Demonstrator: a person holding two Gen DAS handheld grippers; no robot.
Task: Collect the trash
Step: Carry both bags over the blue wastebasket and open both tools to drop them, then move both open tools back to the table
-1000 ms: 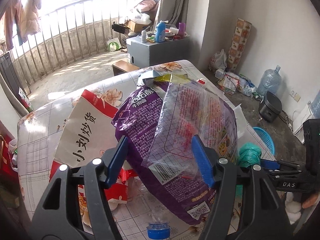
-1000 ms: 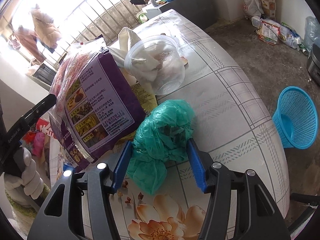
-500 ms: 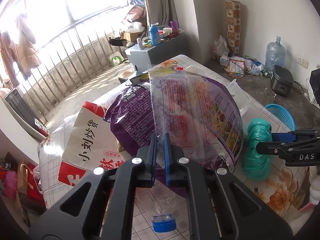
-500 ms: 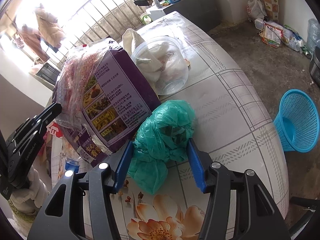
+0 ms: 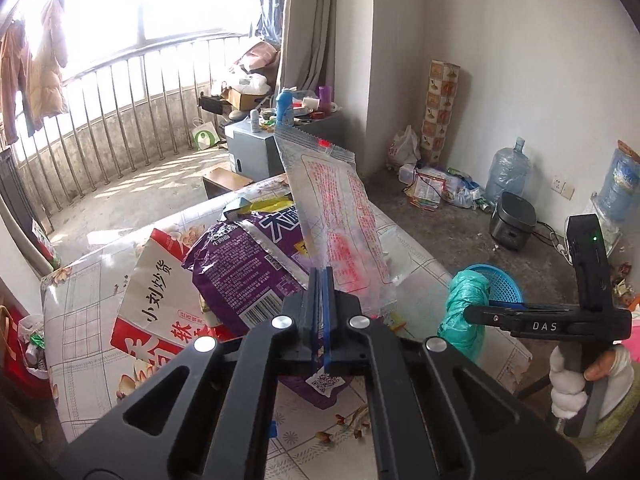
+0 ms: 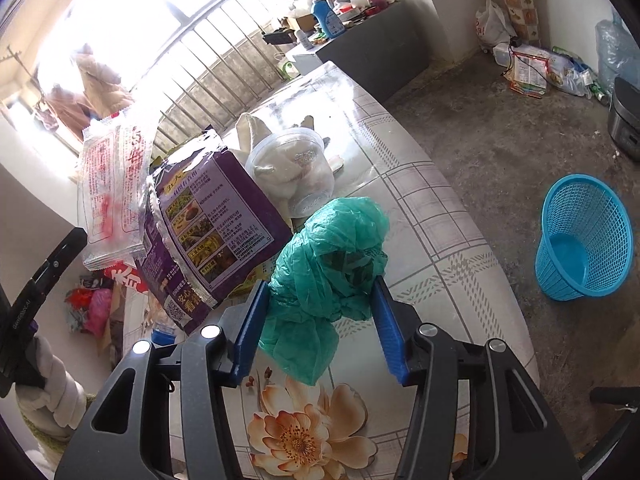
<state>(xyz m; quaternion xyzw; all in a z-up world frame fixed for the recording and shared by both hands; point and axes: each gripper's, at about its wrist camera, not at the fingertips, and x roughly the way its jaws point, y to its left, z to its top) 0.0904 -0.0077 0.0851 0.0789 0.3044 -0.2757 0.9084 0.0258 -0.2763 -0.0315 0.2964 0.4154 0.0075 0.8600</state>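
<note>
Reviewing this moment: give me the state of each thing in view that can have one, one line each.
Left gripper: shut on the clear red-printed wrapper.
Clear red-printed wrapper: lifted, standing upright.
Right gripper: open around the green plastic bag.
Green plastic bag: crumpled, on the table.
Blue mesh basket: tilted, empty.

Clear wrapper pinched in left gripper: thin glossy plastic film w/ red print; purple bag just behind it: shiny foil-like plastic, creased; green bag betw. right gripper fingers: thin crinkled plastic, semi-sheer; tub beyond it: clear smooth plastic; table under both: glossy printed cover; basket off to right, on floor: blue plastic mesh; gripper bodies matt black plastic w/ metal screws.
</note>
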